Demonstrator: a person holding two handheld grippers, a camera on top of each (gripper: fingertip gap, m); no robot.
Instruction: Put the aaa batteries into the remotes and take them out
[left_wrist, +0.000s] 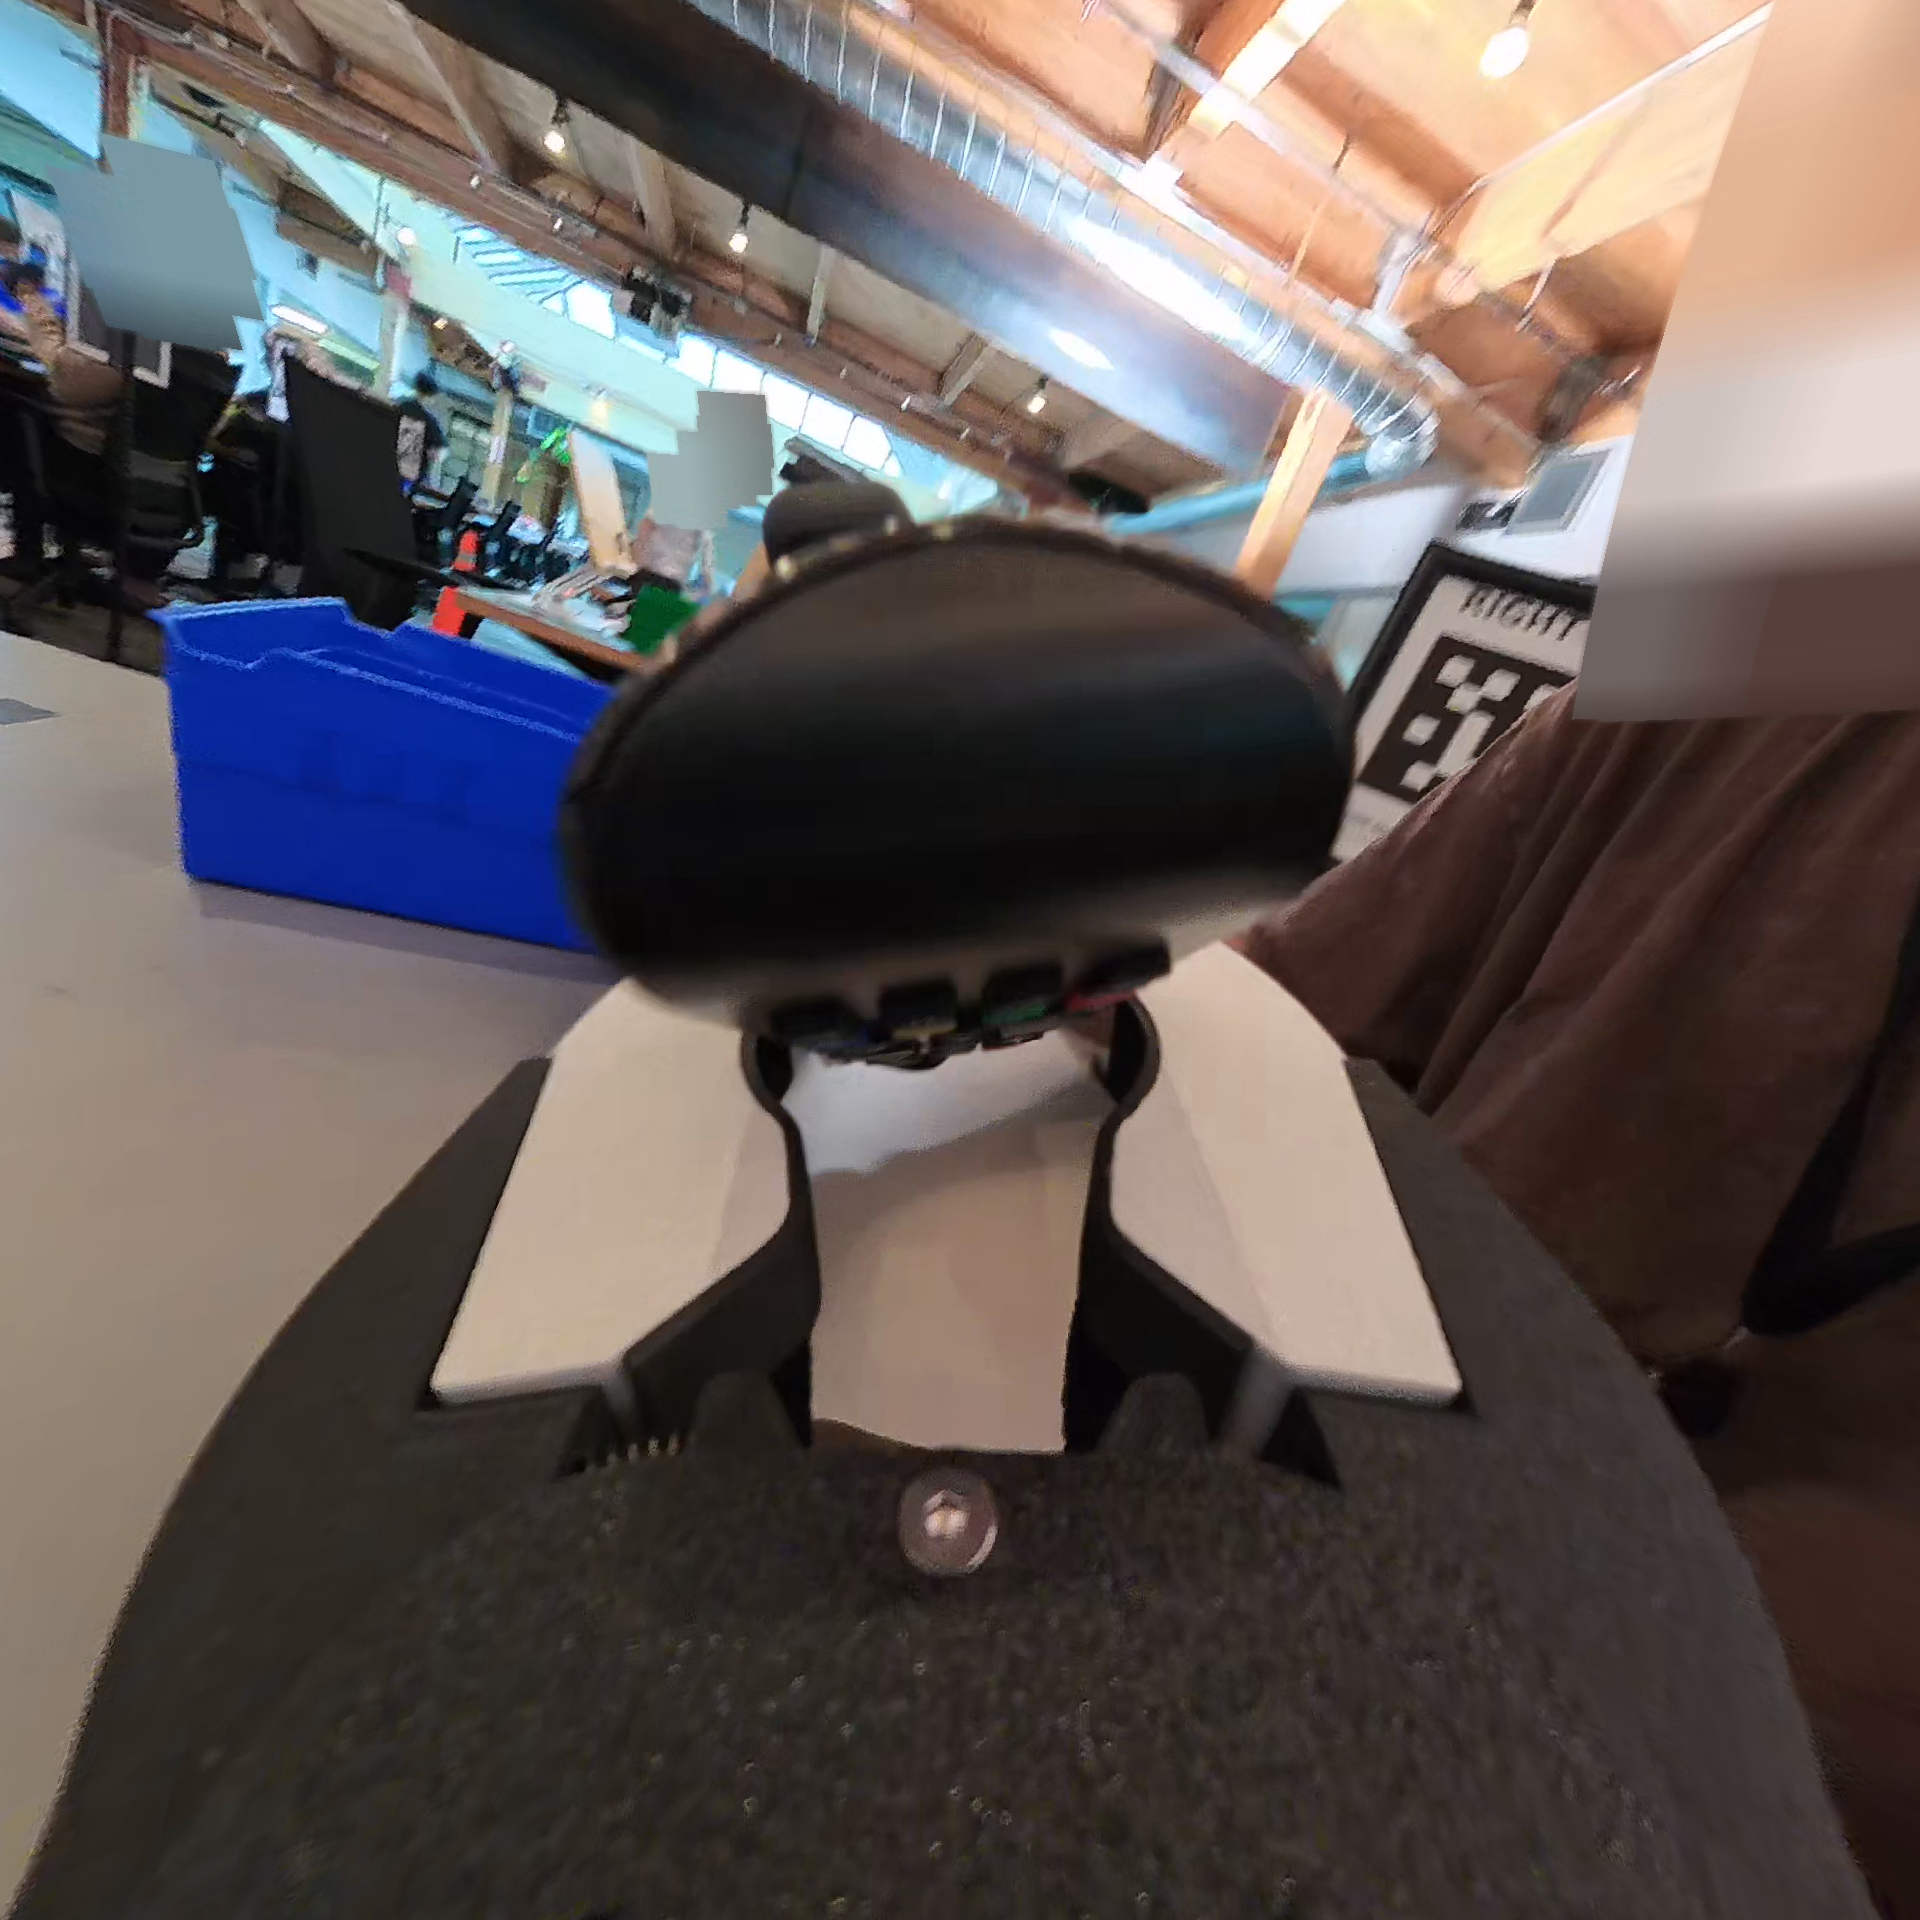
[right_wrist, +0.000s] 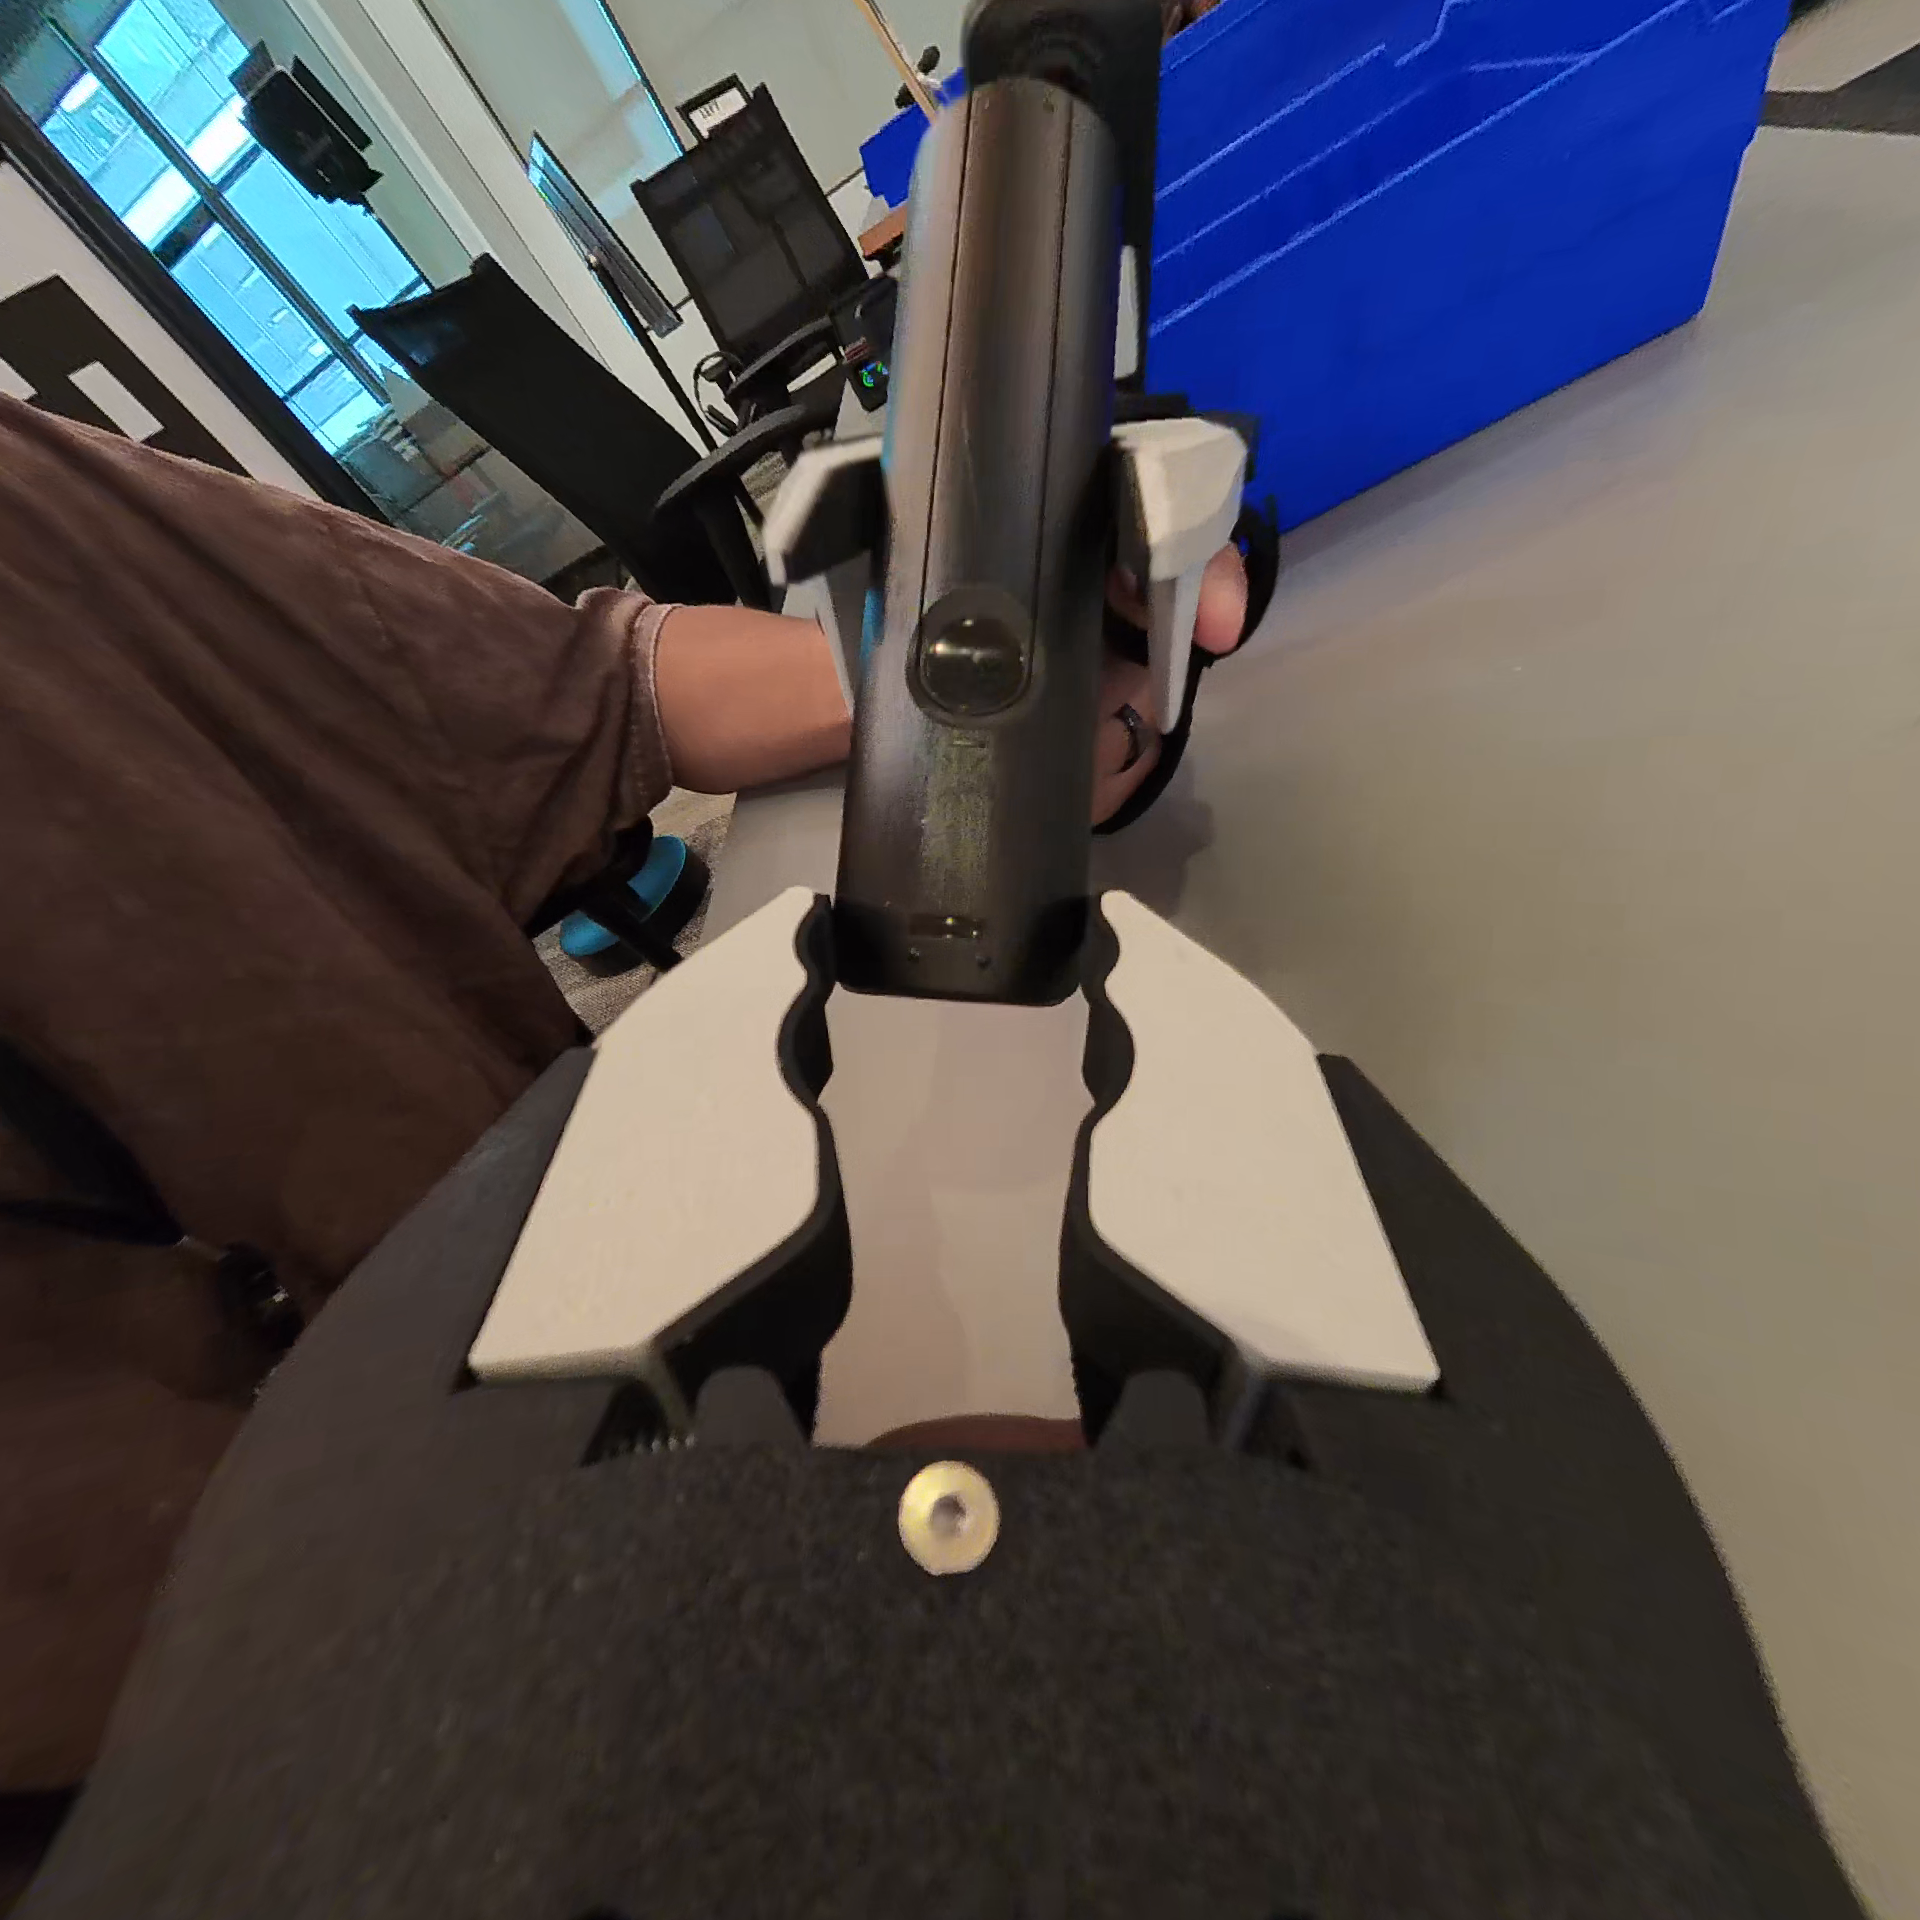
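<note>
Grey tabletop (right_wrist: 1558, 831) stretches under both claws. Right claw (right_wrist: 956, 956) pinches the near end of a black remote (right_wrist: 987, 468), raised off the surface; farther along, left claw (right_wrist: 997, 540) clamps its middle from both sides. From the left wrist view, left claw (left_wrist: 951, 1023) grips the remote (left_wrist: 956, 748) by its button side. Blue bin (left_wrist: 364, 769) stands behind; brown sleeve (right_wrist: 312, 675) alongside.

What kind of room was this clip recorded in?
Probably an open-plan office or lab workspace in a loft-like building: exposed wooden ceiling with a metal duct, black office chairs by large windows, and a grey table holding a blue bin.
</note>
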